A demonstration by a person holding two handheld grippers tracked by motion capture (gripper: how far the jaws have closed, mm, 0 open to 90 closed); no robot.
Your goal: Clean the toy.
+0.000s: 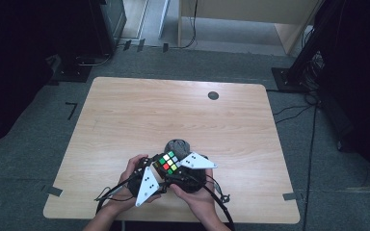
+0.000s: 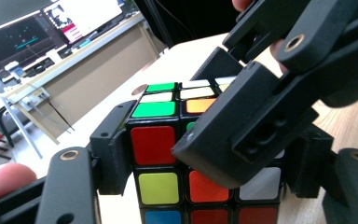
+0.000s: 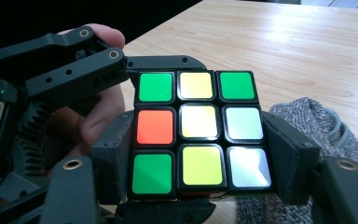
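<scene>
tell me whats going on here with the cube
A person holds a two-jaw gripper in each hand over the near edge of the wooden table. Both the left gripper and the right gripper clamp a scrambled puzzle cube between them, as if to twist it. A grey knitted item lies just behind.

My two grippers, the left gripper and the right gripper, are black, and each has a pale grey plate with little black dots on top. The cube between them has a black frame and shiny squares. The face I see from my right gripper has green, yellow, green on the far row, orange-red, yellow, white in the middle, and green, yellow, white on the near row. The cloth is speckled grey. The table is light wood with thin stripes.
</scene>
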